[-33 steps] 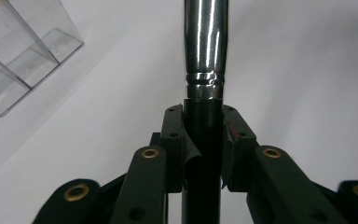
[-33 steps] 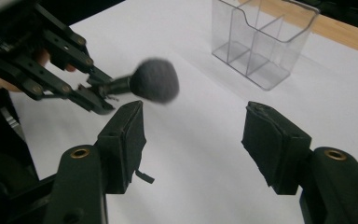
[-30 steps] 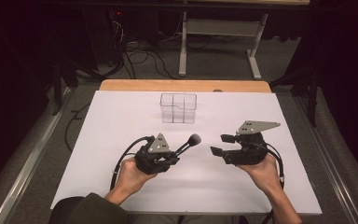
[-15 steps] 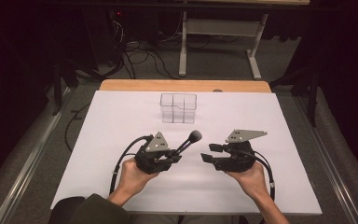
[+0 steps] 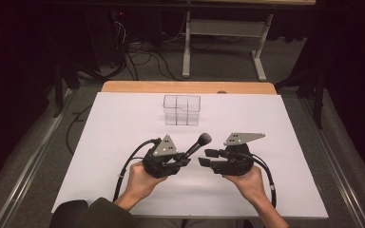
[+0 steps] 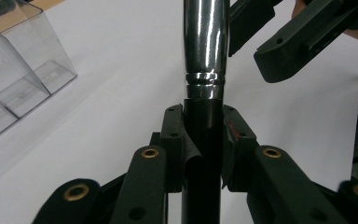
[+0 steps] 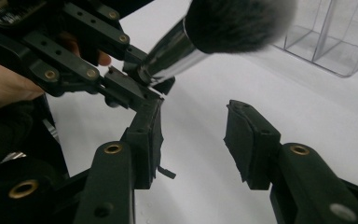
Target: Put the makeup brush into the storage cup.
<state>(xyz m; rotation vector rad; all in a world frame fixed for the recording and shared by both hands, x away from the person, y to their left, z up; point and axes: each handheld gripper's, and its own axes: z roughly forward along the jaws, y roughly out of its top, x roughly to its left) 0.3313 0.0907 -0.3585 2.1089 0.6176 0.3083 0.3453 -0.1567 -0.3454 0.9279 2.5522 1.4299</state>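
Note:
A makeup brush (image 5: pixel 200 141) with a dark fluffy head, chrome ferrule (image 6: pixel 205 42) and black handle slants up and right over the white table. My left gripper (image 5: pixel 183 159) is shut on its black handle, both pads pressed to it in the left gripper view (image 6: pixel 203 135). My right gripper (image 5: pixel 205 157) points left, its jaw tips close beside the left gripper, below the brush head. Its jaws (image 7: pixel 198 140) have just been closing and still stand apart, with only bare table between them. The brush head (image 7: pixel 237 21) hangs above and beyond them.
A clear plastic organizer (image 5: pixel 182 109) with several compartments stands at the back middle of the white table cover (image 5: pixel 114 128). A wooden edge (image 5: pixel 185 87) runs behind it. Beyond lie a dark floor, cables and metal desk legs (image 5: pixel 186 47).
My right gripper has moved left and down toward the left gripper, and its jaws have narrowed. The left gripper and the brush have stayed in place.

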